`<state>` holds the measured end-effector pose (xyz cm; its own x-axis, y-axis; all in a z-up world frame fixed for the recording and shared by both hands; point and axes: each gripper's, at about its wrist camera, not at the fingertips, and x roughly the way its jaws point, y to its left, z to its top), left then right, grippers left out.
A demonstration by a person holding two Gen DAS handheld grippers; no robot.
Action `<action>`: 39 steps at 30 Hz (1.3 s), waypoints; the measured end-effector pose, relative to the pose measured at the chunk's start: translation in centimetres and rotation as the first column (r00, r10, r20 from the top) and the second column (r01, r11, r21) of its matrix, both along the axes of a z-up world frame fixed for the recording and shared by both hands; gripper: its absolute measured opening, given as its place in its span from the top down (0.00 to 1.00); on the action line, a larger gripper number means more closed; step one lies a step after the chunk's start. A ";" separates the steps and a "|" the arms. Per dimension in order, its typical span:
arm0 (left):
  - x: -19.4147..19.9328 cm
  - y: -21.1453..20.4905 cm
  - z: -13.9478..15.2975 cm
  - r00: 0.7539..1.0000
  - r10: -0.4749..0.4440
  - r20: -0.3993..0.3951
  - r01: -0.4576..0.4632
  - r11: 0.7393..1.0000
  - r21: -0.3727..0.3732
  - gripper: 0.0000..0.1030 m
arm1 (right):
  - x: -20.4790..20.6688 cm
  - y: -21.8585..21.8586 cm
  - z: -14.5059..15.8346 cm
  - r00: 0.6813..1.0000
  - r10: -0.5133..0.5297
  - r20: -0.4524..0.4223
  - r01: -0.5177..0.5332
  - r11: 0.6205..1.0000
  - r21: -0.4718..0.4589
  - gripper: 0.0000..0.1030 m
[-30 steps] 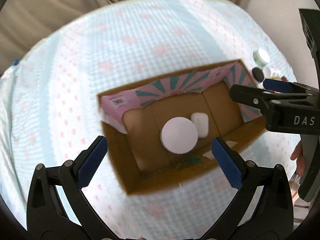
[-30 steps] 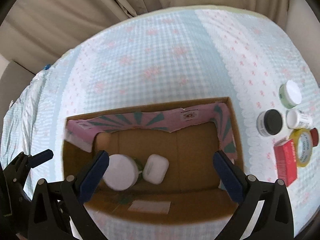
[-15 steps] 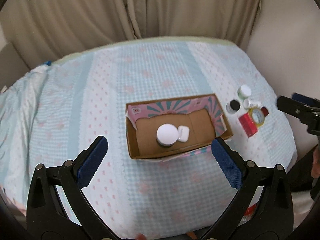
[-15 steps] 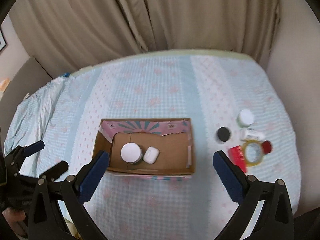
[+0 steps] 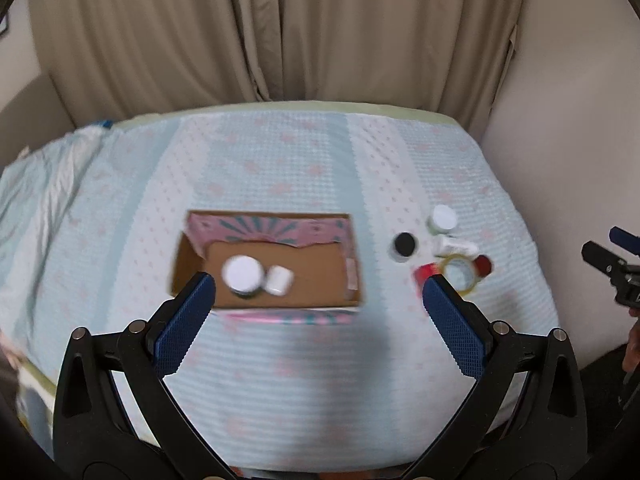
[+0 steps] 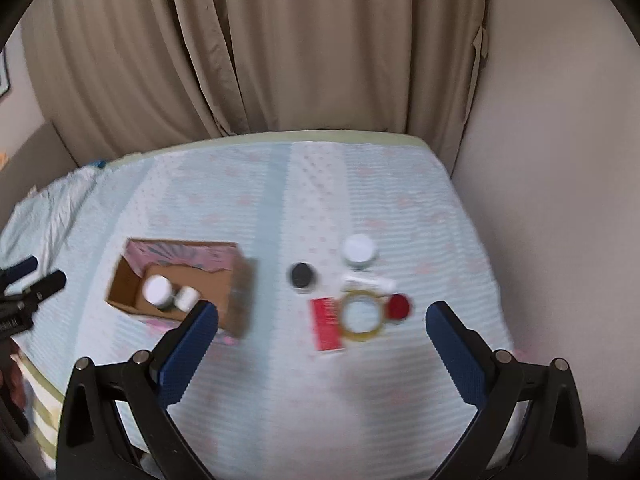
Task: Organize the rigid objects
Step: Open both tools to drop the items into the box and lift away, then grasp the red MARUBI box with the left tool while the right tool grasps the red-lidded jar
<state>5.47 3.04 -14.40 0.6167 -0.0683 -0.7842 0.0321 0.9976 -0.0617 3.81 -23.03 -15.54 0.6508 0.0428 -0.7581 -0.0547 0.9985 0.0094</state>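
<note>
The left gripper hangs wide open and empty above the near side of the bed, its black frame tipped with ridged blue pads. The right gripper is likewise spread wide, holding nothing. Below lies a quilted pale-blue bedspread with faint pink flowers, backed by pleated beige curtains and a plain cream wall. A shallow cardboard box with a pink and teal inner flap holds a round white-lidded jar touching a small rounded white case. Right of the box, well apart, cluster a black-lidded jar, a white-lidded jar, a white tube, a yellow tape ring, a flat red box and a red cap.
</note>
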 end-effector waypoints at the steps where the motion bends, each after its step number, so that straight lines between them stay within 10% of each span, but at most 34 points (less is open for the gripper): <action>1: -0.1 -1.4 -0.4 1.000 0.002 -0.006 -0.002 1.000 -0.006 0.00 | 0.0 -1.3 -0.2 1.000 0.018 0.005 -0.018 1.000 -0.019 0.00; 20: 4.8 -19.6 -15.7 0.949 -0.095 -0.302 0.088 0.995 -0.036 0.00 | 5.9 -13.5 -10.5 0.986 0.112 -0.123 -0.116 0.993 -0.025 0.00; 29: 9.7 -22.1 -28.3 0.899 -0.026 -0.437 0.005 0.999 -0.049 0.04 | 10.8 -14.3 -21.3 0.965 0.137 -0.222 -0.157 0.985 -0.075 0.00; 39: 13.1 -22.1 -34.3 0.824 -0.016 -0.567 -0.018 0.998 -0.055 0.17 | 14.2 -13.4 -29.9 0.923 0.214 -0.319 -0.266 0.956 -0.128 0.11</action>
